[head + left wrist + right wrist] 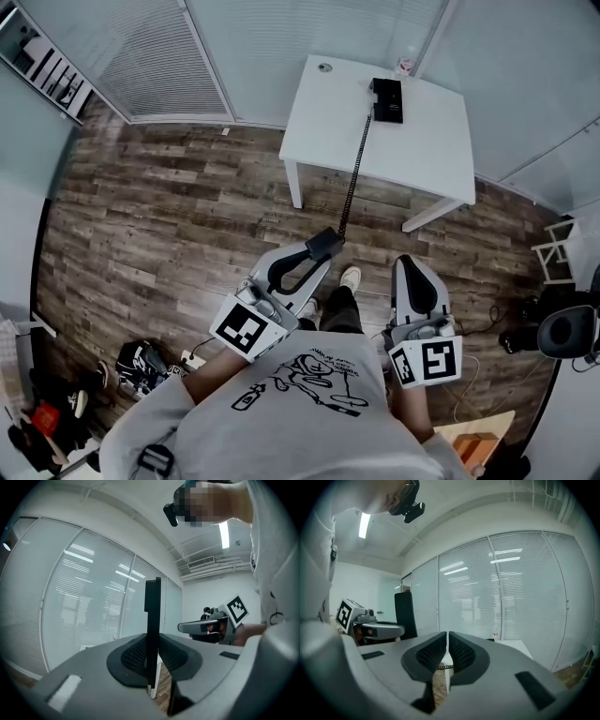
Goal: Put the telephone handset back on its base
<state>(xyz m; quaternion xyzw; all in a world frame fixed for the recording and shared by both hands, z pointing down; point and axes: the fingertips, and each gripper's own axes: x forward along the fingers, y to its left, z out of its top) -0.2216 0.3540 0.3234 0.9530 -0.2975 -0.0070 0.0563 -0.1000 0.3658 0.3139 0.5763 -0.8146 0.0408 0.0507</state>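
Closest beneath my head camera is the grey printed T-shirt (300,412), with both tools held out past it. On the left, my left gripper (320,247) has its jaws clamped tight on the black handset (325,242). Its own view shows the handset edge-on, standing upright between the ribbed pads (132,656). That handset hangs in the air over the wooden floor (169,216), well apart from the white table (431,159). From it the coiled cord (354,173) runs stretched out to the black base (386,99), which sits near the table's far edge. A small item (405,66) that I cannot identify stands at the table's back edge, just beyond the base. Further right, my right gripper (411,264) is held beside the left one. Its jaws are pressed together with only a hairline slit between them and nothing gripped.
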